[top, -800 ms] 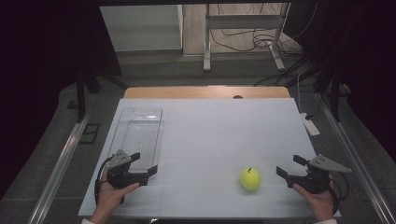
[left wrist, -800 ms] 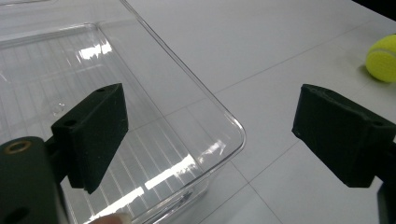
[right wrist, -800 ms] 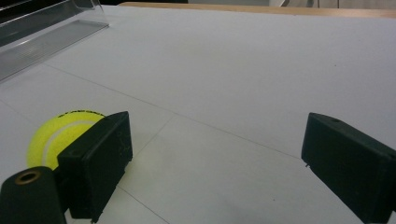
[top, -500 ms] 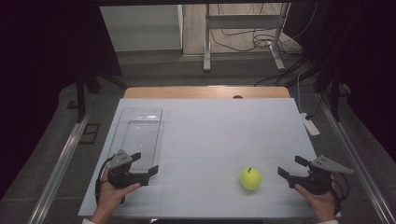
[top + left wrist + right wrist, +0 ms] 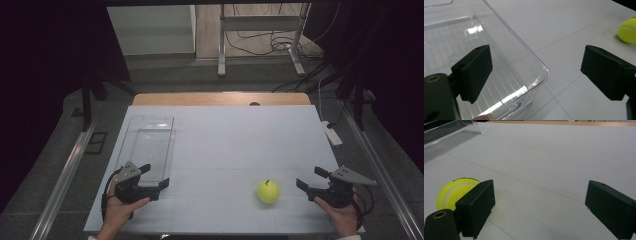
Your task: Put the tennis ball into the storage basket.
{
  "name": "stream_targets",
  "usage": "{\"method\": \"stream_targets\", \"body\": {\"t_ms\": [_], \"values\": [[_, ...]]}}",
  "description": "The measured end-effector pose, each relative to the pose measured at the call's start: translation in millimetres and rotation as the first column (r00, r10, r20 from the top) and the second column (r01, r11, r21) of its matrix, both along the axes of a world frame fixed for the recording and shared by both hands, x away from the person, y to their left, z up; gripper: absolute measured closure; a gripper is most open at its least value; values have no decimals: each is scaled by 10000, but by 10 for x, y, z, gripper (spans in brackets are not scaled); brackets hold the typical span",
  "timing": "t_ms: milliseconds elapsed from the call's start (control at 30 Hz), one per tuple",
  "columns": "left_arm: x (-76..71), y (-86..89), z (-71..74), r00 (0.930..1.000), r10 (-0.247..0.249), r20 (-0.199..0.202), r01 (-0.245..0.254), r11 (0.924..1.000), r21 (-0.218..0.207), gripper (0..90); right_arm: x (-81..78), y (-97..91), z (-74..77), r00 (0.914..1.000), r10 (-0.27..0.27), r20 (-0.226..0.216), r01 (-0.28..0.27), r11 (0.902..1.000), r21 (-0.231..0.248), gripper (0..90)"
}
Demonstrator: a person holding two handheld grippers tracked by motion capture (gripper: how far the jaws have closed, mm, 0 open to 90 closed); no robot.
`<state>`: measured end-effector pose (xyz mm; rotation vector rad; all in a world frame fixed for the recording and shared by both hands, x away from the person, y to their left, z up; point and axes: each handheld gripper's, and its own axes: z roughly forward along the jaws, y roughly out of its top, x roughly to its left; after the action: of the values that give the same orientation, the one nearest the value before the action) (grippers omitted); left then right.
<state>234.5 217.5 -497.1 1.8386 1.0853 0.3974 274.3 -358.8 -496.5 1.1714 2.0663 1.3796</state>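
A yellow tennis ball (image 5: 268, 191) lies on the white table (image 5: 240, 140) near the front right. A clear plastic tray (image 5: 150, 142) stands empty at the left. My left gripper (image 5: 154, 175) is open at the tray's near end. In the left gripper view the tray's near corner (image 5: 534, 62) lies between the wide jaws of the left gripper (image 5: 537, 70) without touching the pads, and the ball (image 5: 627, 31) is far off. My right gripper (image 5: 308, 178) is open just right of the ball. In the right gripper view the ball (image 5: 450, 192) sits behind the left jaw of the right gripper (image 5: 539, 205).
A strip of wooden tabletop (image 5: 220, 98) runs along the back edge. A white power strip (image 5: 331, 134) lies off the table's right side. Metal rails (image 5: 65, 175) flank the table. The tray's far wall (image 5: 446, 137) shows at the upper left in the right gripper view.
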Motion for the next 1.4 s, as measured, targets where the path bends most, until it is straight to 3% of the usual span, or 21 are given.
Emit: {"method": "stream_targets", "body": {"t_ms": [700,1333,1400], "values": [[41,-47,97,9999,-125,-97,123,9998,-167,113,8,1,-15,10000,-30,-55,30,10000,-18,97],[111,-181,191,9980,-611,-188,609,9981,-128,111,20,-13,-20,9999,-46,-93,46,10000,-20,98],[114,-196,192,9971,-713,-260,706,9971,-291,112,22,-13,-21,9999,-51,-96,50,10000,-34,98]]}}
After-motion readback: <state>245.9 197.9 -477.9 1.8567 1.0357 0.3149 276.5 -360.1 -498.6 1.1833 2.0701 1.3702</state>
